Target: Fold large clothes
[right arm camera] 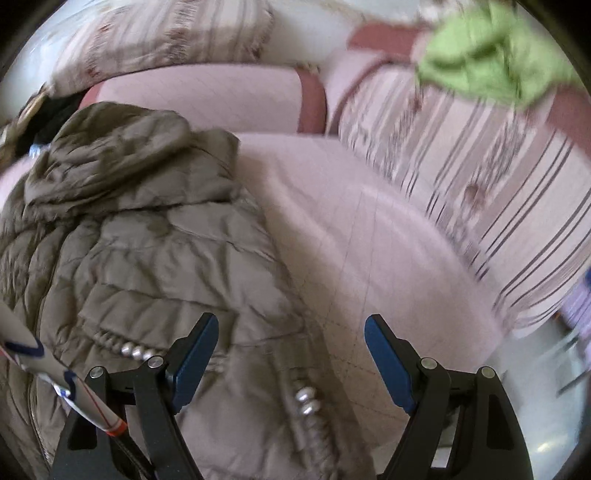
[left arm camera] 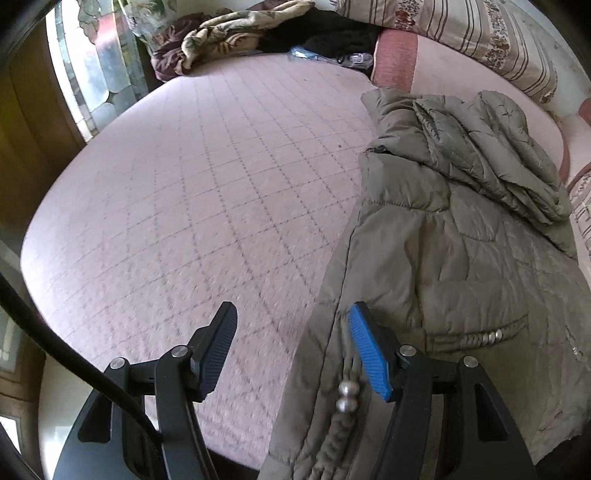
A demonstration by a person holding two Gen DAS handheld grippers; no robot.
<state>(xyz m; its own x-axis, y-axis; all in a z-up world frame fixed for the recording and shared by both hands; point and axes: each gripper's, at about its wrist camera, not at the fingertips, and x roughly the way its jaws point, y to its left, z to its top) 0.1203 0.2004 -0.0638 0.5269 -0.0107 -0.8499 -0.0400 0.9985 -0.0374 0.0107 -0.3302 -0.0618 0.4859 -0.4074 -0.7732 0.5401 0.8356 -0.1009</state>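
An olive quilted jacket point(left arm camera: 461, 236) lies on the pink quilted bed point(left arm camera: 192, 192), its hood bunched at the far end. In the left wrist view my left gripper point(left arm camera: 291, 339) hangs open over the jacket's left edge, the blue pad point(left arm camera: 369, 354) above a cord with metal beads point(left arm camera: 347, 397). In the right wrist view the jacket point(right arm camera: 140, 236) fills the left half. My right gripper point(right arm camera: 291, 350) stands wide open above the jacket's right edge, where another beaded cord point(right arm camera: 306, 400) lies. Nothing is pinched in either gripper.
Striped floral pillows point(right arm camera: 480, 177) and pink-and-red cushions point(right arm camera: 221, 96) line the far side of the bed. A green cloth point(right arm camera: 491, 51) sits on top of a pillow. Dark and patterned clothes point(left arm camera: 229, 33) are piled at the bed's far corner. A printed sleeve point(right arm camera: 48, 373) shows low left.
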